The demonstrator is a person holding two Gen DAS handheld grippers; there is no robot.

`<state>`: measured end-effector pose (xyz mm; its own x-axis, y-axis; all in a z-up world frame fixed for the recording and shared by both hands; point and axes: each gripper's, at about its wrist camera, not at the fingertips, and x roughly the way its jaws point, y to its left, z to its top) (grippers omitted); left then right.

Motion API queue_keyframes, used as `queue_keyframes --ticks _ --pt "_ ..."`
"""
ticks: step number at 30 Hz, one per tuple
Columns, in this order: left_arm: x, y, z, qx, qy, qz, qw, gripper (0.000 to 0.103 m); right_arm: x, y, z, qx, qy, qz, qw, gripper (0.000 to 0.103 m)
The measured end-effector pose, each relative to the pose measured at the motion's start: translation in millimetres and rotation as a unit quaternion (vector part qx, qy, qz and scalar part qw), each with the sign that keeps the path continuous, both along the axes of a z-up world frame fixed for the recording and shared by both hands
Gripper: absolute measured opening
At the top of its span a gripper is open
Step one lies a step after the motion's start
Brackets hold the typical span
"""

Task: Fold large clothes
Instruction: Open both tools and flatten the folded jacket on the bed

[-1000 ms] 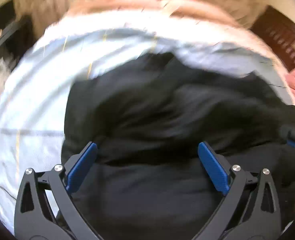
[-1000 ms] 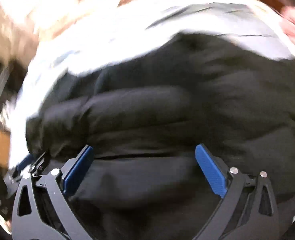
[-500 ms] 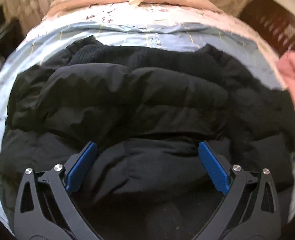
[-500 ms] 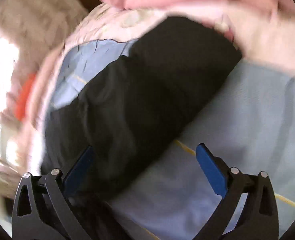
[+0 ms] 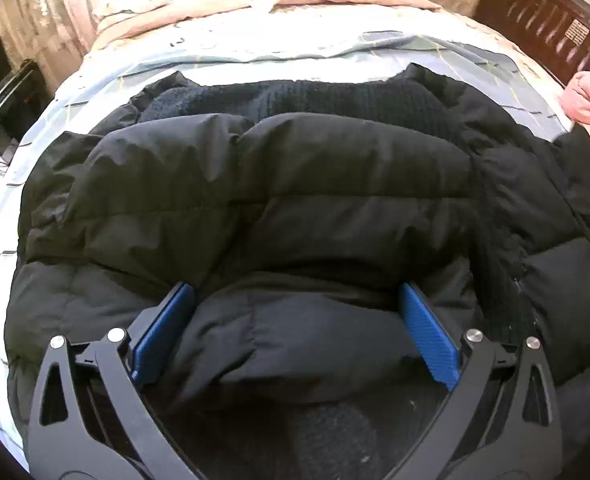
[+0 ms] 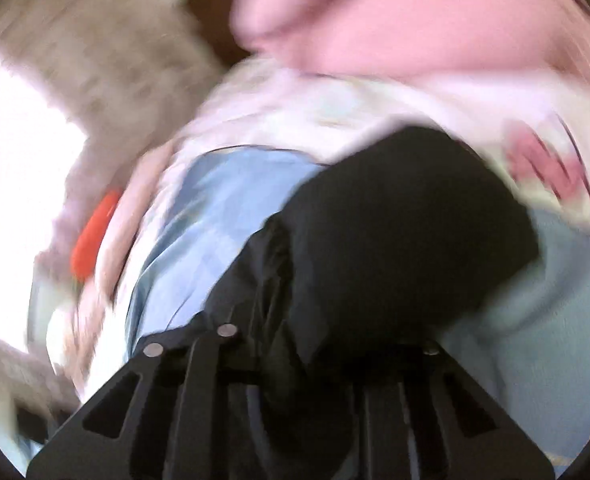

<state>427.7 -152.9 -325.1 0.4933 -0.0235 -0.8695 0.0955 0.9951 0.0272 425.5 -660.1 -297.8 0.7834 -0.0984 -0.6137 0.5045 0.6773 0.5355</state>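
A light blue bedsheet [image 5: 55, 152] is spread out, and most of it is covered by the black puffer jacket [image 5: 279, 200], laid flat in the middle. Just above the jacket's near hem, the left gripper [image 5: 295, 332] is held wide apart, nothing grabbed. At the jacket's edge, the right gripper [image 6: 315, 344] is clamped on black fabric, pretty blurry though.
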Motion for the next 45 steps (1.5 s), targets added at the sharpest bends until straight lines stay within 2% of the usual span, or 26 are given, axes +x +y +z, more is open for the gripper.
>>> queue_keyframes --ticks 1,3,4,7,9,12,14,16,17,19,21,23,24,26,27,28,31,33,34,36,38,40,42,43,45 --pt "1 2 1 -0.003 0.005 -0.005 1.0 0.101 8 17 16 -0.04 0.003 0.033 0.999 0.018" --pt "2 5 2 -0.013 0.012 -0.008 0.9998 0.101 17 61 54 -0.114 -0.002 0.105 0.988 0.018" --pt "2 9 4 -0.022 0.017 -0.008 0.9996 0.101 26 90 74 -0.128 -0.014 0.141 0.982 0.018" --pt "-2 14 6 -0.037 0.021 -0.006 0.9991 0.101 40 160 108 -0.118 -0.046 0.226 0.966 0.018" --pt "-4 18 8 -0.045 0.024 -0.008 0.9987 0.101 60 231 124 -0.133 -0.039 0.303 0.943 0.018" --pt "-10 28 11 -0.061 0.026 -0.011 0.9978 0.101 81 332 112 -0.119 0.0 0.402 0.908 0.018" --pt "-15 39 12 -0.078 0.026 -0.007 0.9966 0.101 84 391 86 -0.105 0.061 0.444 0.888 0.018" --pt "-20 53 11 -0.098 0.027 0.003 0.9948 0.101 79 440 57 -0.12 0.122 0.469 0.867 0.02" --pt "-21 59 9 -0.109 0.03 0.008 0.9935 0.101 74 459 40 -0.149 0.152 0.472 0.856 0.021" --pt "-24 74 4 -0.146 0.037 0.024 0.9883 0.101 68 469 36 -0.158 0.159 0.461 0.858 0.024" --pt "-25 74 4 -0.145 0.033 0.014 0.9888 0.101 64 469 38 -0.168 0.161 0.462 0.856 0.026" --pt "-26 70 3 -0.135 0.028 0.005 0.9905 0.101 65 468 41 -0.179 0.169 0.475 0.845 0.032" --pt "-27 68 3 -0.131 0.026 0.003 0.991 0.101 71 466 41 -0.186 0.174 0.481 0.839 0.037" --pt "-27 66 2 -0.128 0.023 0.001 0.9915 0.101 70 466 49 -0.204 0.186 0.493 0.825 0.058" --pt "-27 66 2 -0.128 0.022 0.001 0.9915 0.101 71 469 55 -0.218 0.19 0.49 0.823 0.073" --pt "-27 65 2 -0.129 0.022 0.0 0.9914 0.101 71 469 62 -0.225 0.188 0.481 0.826 0.078" --pt "-27 65 2 -0.13 0.025 -0.005 0.9912 0.101 74 450 87 -0.199 0.161 0.478 0.841 0.089" --pt "-25 65 2 -0.13 0.027 -0.008 0.9912 0.101 74 433 111 -0.178 0.131 0.467 0.856 0.096" --pt "-25 64 2 -0.128 0.029 -0.008 0.9913 0.101 75 419 122 -0.175 0.118 0.454 0.866 0.101" --pt "-23 63 2 -0.126 0.03 -0.006 0.9916 0.101 79 399 124 -0.192 0.121 0.426 0.876 0.102" --pt "-24 59 2 -0.12 0.03 -0.003 0.9923 0.101 91 372 101 -0.22 0.167 0.383 0.882 0.102" --pt "-26 55 4 -0.114 0.027 -0.001 0.9932 0.101 99 350 68 -0.219 0.206 0.353 0.886 0.102" --pt "-25 50 5 -0.11 0.023 0.0 0.9937 0.101 105 343 24 -0.218 0.259 0.356 0.871 0.102" --pt "-27 48 10 -0.103 0.014 0.005 0.9946 0.1 103 344 9 -0.219 0.263 0.362 0.867 0.102" --pt "-46 42 40 -0.082 -0.049 0.0 0.9954 0.097 98 348 -3 -0.231 0.256 0.356 0.868 0.102"
